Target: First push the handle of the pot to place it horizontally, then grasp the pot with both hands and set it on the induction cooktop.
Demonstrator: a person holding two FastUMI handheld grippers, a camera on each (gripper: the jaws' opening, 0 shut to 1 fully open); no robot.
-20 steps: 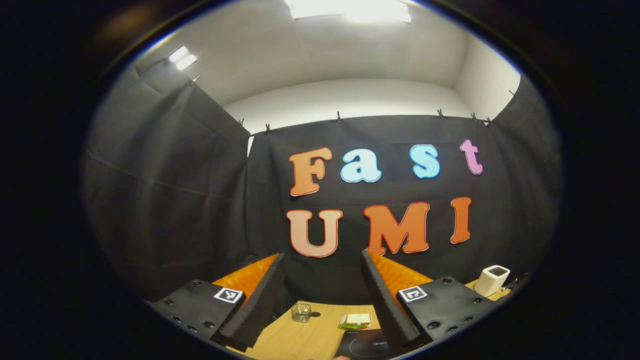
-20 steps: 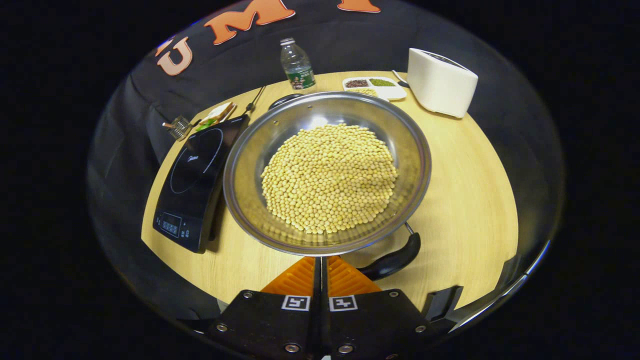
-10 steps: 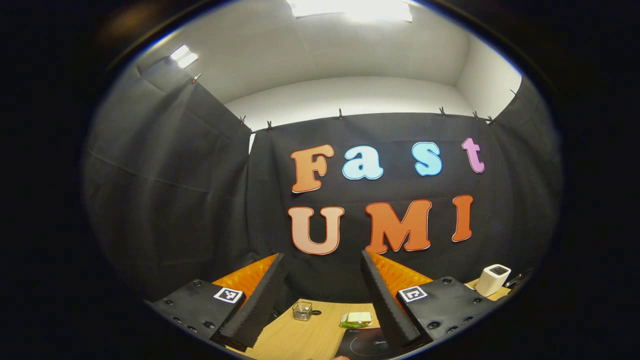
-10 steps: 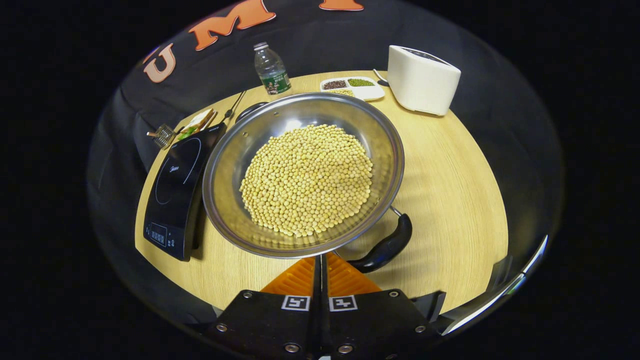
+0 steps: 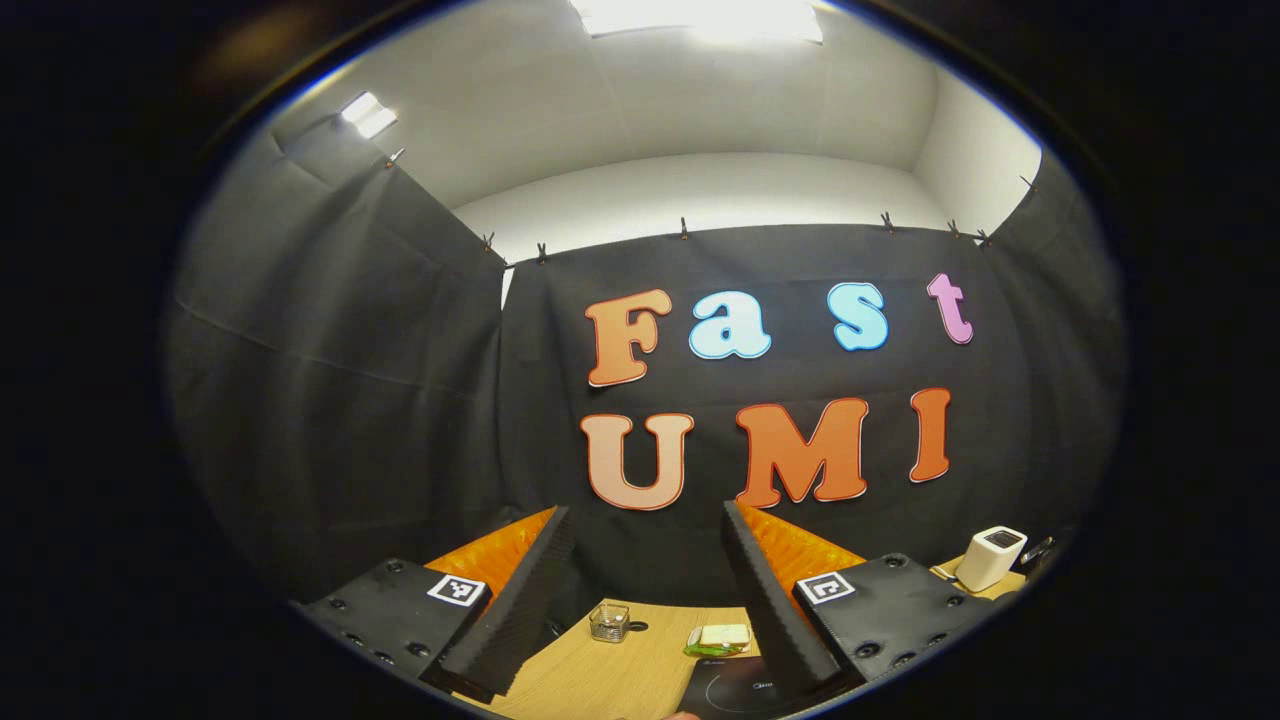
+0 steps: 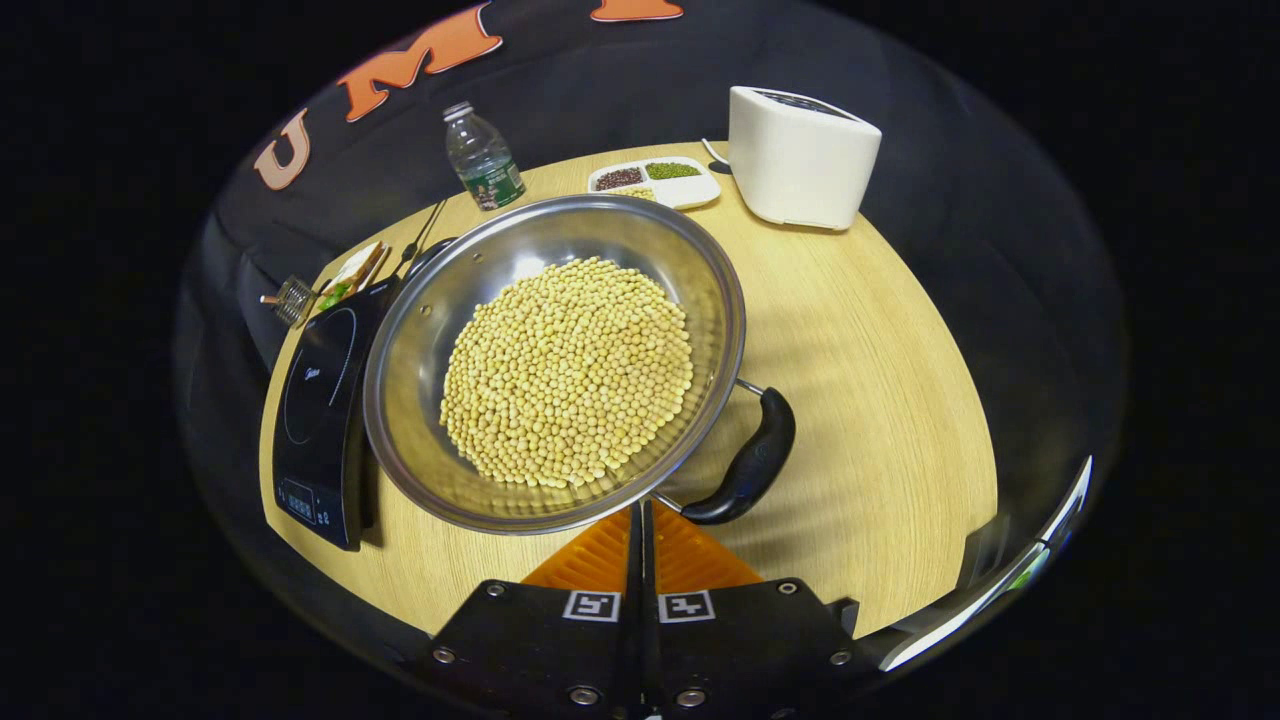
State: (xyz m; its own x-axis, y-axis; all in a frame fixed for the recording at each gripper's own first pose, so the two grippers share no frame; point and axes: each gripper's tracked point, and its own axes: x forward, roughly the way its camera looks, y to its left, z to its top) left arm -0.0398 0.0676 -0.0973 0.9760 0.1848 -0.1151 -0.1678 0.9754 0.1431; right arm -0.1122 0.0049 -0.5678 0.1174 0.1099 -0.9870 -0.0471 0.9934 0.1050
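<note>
Pot [image 6: 555, 360] just ahead of pressed-together right tongs [image 6: 641, 520]; left tongs [image 5: 640, 590] spread, aloft.

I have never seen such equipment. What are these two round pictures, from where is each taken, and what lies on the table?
A person holds a two-finger gripper in each hand; a camera rides on each and looks forward along its fingers.

In the left gripper view, the left gripper is open, holds nothing, and points at the booth's wall.

In the right gripper view, the right gripper is shut, empty, with its tips by the rim of the pot. The pot is full of beans, and its black handle sticks out to the right.

On the table also lie an induction cooktop, a bottle, a white appliance, and a divided dish.
</note>
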